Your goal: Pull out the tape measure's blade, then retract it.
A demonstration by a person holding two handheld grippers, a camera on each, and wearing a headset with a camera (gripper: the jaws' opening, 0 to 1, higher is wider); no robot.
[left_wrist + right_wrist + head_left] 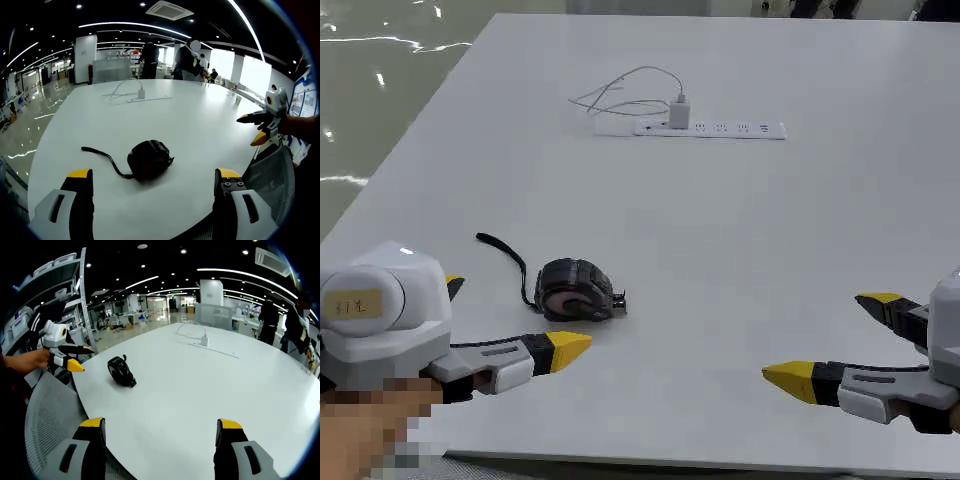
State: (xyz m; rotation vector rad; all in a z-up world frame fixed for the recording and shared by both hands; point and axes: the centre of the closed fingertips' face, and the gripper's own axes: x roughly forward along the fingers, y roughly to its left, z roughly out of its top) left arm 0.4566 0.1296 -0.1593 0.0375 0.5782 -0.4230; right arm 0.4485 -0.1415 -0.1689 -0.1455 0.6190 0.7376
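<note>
A black tape measure (578, 290) with a black wrist strap (503, 254) lies on the white table (740, 250), its blade fully inside. My left gripper (512, 315) is open at the front left, just short of the tape measure, with nothing between its yellow-tipped fingers. In the left gripper view the tape measure (149, 158) sits a little ahead of the open left gripper (154, 175). My right gripper (828, 337) stands open at the front right, well apart from the tape measure (120, 371). The right gripper (160, 424) holds nothing.
A white power strip (715, 128) with a plugged-in charger (679, 108) and looped cable (620, 95) lies at the far middle. The table's front edge (670, 462) runs just below both grippers. A grey mesh chair (50, 415) stands by the table. People (190, 60) stand beyond the far end.
</note>
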